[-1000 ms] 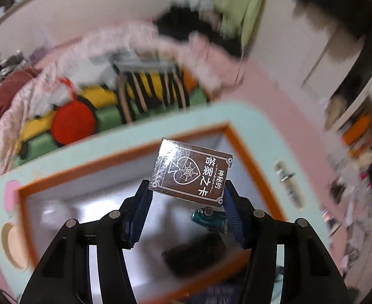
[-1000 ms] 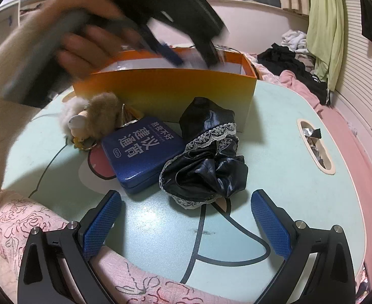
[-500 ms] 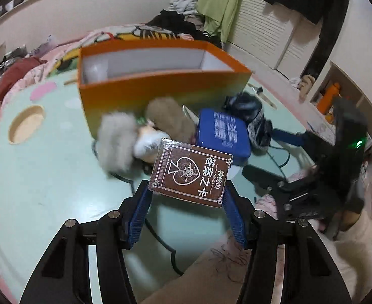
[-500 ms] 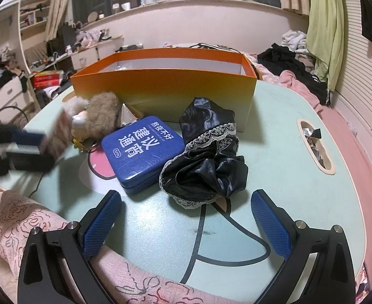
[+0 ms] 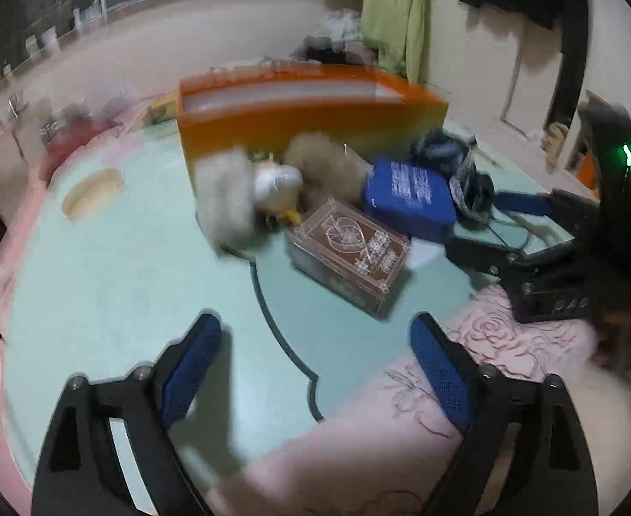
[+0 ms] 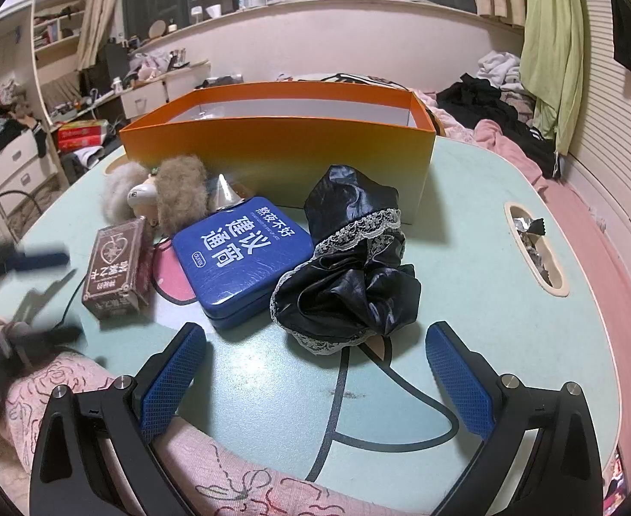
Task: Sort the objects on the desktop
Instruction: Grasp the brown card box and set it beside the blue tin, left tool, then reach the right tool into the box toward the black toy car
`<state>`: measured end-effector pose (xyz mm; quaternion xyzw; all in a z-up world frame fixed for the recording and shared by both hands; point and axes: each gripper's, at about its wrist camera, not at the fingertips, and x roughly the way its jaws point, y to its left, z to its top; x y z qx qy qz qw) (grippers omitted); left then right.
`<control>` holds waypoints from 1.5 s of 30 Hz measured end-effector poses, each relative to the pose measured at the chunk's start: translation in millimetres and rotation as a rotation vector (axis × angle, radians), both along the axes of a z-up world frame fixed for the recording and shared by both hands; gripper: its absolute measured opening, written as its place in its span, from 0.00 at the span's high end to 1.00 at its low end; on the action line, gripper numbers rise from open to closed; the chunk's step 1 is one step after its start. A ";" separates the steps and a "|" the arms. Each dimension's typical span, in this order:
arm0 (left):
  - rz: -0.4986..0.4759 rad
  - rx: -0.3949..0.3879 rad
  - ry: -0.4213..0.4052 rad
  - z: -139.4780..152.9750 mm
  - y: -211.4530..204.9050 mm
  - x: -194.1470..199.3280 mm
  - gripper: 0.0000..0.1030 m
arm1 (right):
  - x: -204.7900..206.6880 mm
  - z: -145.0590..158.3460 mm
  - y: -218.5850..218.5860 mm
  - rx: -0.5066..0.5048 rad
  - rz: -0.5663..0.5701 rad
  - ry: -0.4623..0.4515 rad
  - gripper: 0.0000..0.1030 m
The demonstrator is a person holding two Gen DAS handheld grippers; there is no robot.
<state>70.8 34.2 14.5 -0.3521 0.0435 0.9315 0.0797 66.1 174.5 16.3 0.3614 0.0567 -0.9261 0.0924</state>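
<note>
- Two grippers hang over the pale green desk (image 6: 479,266). The left gripper (image 5: 315,357) has just been spreading its jaws; they now stand wide with nothing between them. The brown card box (image 5: 350,253) lies flat on the desk ahead of it, clear of both pads.
- The right gripper (image 6: 315,374) is also wide and empty, above the desk's near edge. A black lace-trimmed cloth (image 6: 350,275) lies just beyond its fingertips.
- The sorting target is probably the orange box (image 6: 272,150) at the back of the desk. In front of it sit a furry toy (image 6: 160,198), the blue tin (image 6: 242,258) and the black cloth, none of them inside.
- The card box sits beside the tin and just in front of the toy; whether they touch cannot be told.
- For the next pick, the wise course is to bring one gripper squarely over a single object and straddle its narrow sides. The jaws should close only once both pads are level with it.
- The tin is crowded on both sides, so a pad may catch a neighbour on the way down.
- The left wrist view is blurred, yet only it shows the right gripper from outside, with a green light on its body.
- The right wrist view is sharp, and only it shows a foil scrap in the desk's oval recess (image 6: 534,253).
</note>
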 end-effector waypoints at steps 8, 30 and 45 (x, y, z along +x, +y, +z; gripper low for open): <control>0.083 0.023 0.002 -3.9 -4.4 -10.9 0.00 | 1.0 -1.1 0.2 0.001 -0.002 0.000 0.01; 0.088 0.017 0.009 -8.2 -4.6 -9.9 0.00 | 2.9 -1.7 0.9 -0.005 -0.005 0.003 0.01; 0.086 0.010 0.005 -8.3 -4.7 -11.9 0.00 | -91.1 130.9 9.3 0.160 0.261 -0.034 0.66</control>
